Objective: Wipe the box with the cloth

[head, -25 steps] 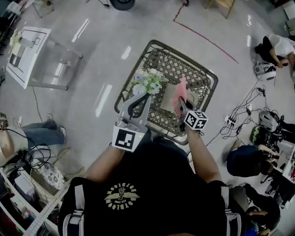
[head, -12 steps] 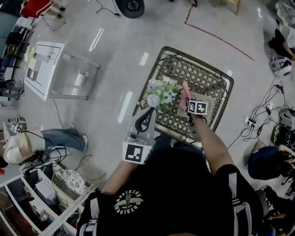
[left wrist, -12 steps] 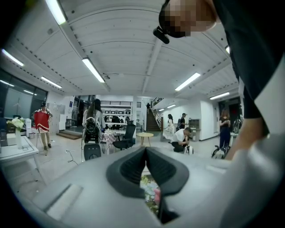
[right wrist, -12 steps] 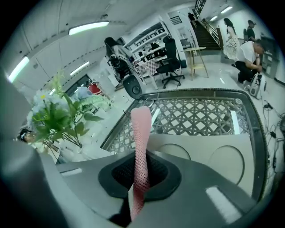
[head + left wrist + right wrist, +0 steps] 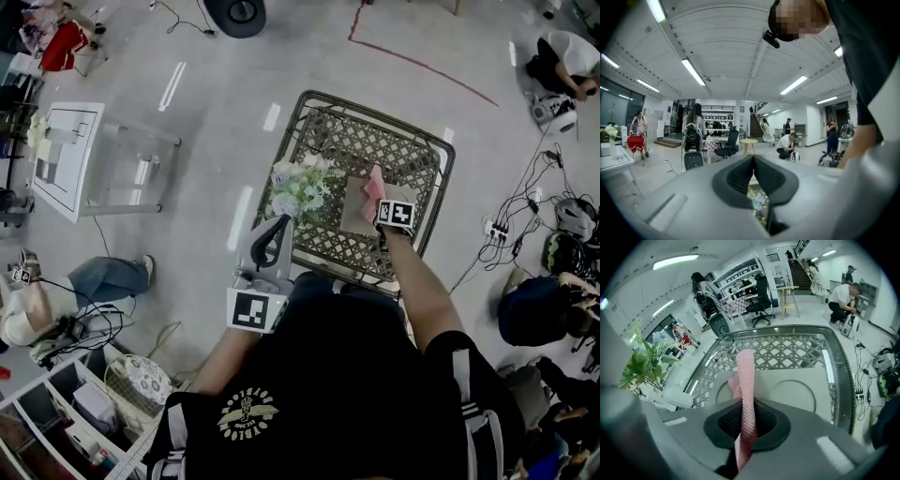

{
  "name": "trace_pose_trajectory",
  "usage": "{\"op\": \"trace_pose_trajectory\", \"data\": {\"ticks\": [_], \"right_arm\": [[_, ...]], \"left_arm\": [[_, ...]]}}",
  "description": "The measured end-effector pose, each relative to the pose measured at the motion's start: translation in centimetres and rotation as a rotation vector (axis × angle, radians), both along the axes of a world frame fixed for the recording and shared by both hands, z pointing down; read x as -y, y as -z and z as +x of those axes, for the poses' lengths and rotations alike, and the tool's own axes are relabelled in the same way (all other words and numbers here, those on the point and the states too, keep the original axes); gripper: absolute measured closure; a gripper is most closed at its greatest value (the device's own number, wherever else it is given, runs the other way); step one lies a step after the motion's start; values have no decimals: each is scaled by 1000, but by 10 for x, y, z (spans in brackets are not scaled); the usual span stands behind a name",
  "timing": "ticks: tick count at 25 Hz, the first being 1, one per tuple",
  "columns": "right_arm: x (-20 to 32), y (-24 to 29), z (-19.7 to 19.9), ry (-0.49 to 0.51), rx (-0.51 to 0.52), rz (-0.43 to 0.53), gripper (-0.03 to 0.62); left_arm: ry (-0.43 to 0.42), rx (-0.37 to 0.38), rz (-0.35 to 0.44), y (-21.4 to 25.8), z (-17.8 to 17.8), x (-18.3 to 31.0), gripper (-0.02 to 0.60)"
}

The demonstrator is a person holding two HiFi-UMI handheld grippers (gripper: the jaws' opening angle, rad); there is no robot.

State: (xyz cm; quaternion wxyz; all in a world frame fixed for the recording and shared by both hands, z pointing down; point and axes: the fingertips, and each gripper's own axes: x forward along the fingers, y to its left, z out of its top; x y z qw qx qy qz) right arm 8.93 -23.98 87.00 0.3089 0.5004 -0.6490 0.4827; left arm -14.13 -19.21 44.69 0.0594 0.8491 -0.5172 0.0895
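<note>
Currently. Item: right gripper, jaws clamped on the pink cloth. Within the last second it has moved forward from the table's near edge and is now over the box. Item: box, flat, beige, lying on the glass-topped lattice table, just beside the flowers. The cloth's free end points at the box top; contact cannot be confirmed. Item: left gripper, jaws together, holding nothing, kept back at the near edge. Assessment: approach apparently complete, wiping about to begin.
</note>
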Motion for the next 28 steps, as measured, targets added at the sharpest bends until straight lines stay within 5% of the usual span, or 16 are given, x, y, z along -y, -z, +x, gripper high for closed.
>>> {"op": "trace_pose_trajectory", "data": {"ticks": [8, 16, 21, 28], "right_arm": [[-19, -3, 94, -80, -90, -16, 577], [-33, -3, 141, -102, -124, -20, 577], [-25, 33, 112, -111, 35, 67, 577], [-45, 67, -5, 75, 255, 63, 577]], "left_arm": [[-44, 9, 29, 9, 24, 12, 581], [-60, 22, 36, 8, 42, 7, 581], [-44, 28, 46, 14, 42, 5, 581], [23, 40, 63, 22, 28, -3, 581]]}}
